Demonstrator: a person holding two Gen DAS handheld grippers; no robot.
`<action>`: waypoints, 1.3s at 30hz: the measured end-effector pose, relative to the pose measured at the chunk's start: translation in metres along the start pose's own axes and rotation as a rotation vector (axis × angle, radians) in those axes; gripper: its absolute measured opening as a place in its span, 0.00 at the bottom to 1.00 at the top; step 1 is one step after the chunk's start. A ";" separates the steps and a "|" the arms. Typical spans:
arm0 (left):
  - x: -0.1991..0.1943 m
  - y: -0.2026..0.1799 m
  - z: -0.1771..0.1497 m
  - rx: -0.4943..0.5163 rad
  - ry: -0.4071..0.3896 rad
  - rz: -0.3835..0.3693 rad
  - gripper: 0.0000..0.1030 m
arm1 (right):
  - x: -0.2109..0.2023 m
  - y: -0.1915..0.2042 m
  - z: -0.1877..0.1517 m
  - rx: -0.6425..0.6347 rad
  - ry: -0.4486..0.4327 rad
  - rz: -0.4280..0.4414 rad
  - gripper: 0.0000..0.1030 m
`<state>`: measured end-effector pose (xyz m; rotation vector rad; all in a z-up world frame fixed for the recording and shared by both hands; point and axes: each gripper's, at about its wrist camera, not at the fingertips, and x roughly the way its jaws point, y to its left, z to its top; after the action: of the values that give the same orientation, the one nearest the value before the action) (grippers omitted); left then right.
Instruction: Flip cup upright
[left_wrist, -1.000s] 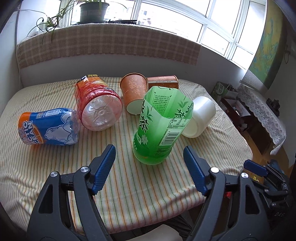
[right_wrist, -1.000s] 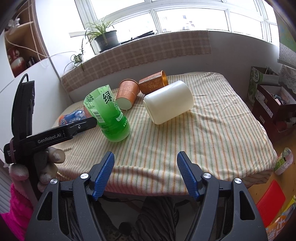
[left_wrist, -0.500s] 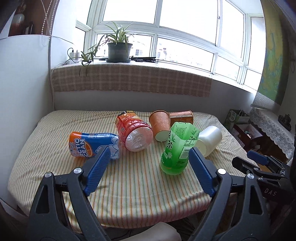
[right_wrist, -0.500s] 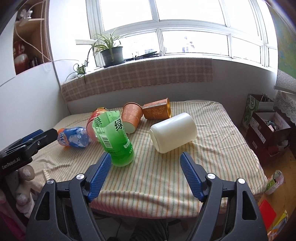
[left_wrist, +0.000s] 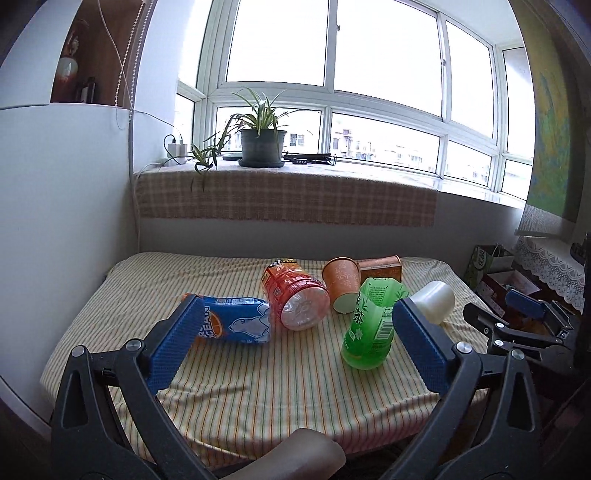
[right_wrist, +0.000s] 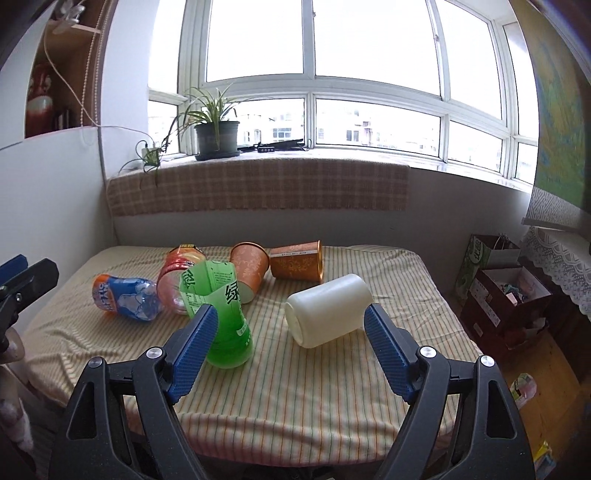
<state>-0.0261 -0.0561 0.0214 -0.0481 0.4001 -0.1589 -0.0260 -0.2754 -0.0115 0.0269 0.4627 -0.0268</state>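
Note:
Several cups lie on a striped table. A green cut-bottle cup stands on its base, tilted. A white cup lies on its side. An orange paper cup leans, and a copper cup lies on its side. A red cup and a blue one also lie down. My left gripper and right gripper are open and empty, held back near the table's front edge.
A checked cloth covers the window ledge with a potted plant. A white wall panel stands to the left. Boxes and bags sit on the floor to the right. The right gripper shows at the left view's right edge.
Both grippers have pulled back and risen from the table, so the cups look smaller and farther. The green cup stands tilted as before. Both stay open.

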 end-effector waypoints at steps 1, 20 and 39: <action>0.000 0.000 0.000 0.001 0.001 0.002 1.00 | 0.000 0.001 0.001 0.001 0.000 0.002 0.79; 0.001 -0.002 0.001 -0.003 -0.001 0.018 1.00 | 0.000 0.001 0.005 0.014 -0.010 0.003 0.79; 0.000 0.000 0.002 -0.005 0.003 0.027 1.00 | 0.003 0.007 0.006 0.007 -0.008 0.019 0.79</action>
<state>-0.0256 -0.0563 0.0231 -0.0476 0.4043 -0.1309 -0.0204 -0.2691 -0.0078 0.0380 0.4538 -0.0103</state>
